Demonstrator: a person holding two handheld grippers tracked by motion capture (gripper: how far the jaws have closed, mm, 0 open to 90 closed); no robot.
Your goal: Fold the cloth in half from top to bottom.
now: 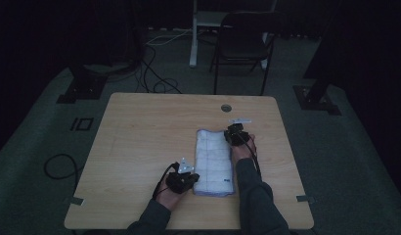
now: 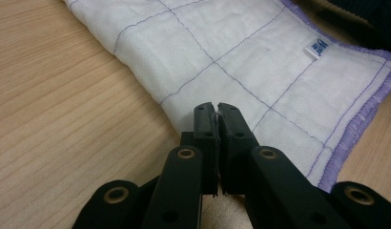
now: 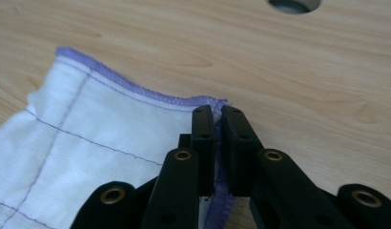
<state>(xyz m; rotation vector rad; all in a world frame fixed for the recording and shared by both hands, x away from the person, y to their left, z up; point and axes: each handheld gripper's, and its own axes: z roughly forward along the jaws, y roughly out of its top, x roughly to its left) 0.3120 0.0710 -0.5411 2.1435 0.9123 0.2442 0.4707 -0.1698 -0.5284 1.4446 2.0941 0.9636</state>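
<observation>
Towel (image 1: 214, 162) folded, lower centre-right of table (image 1: 140, 137) in the high view. Left gripper (image 2: 217, 112) clamped on the fold edge near the close corner; right gripper (image 3: 217, 114) pinched on the far purple-hemmed corner, cloth between the jaws. Probably next: lift and fold. Advise raising both corners together, keeping tension even and hems aligned. Watch for a thin bite on the right slipping off the hem. Cable hole (image 3: 293, 4) beyond, upper right.
</observation>
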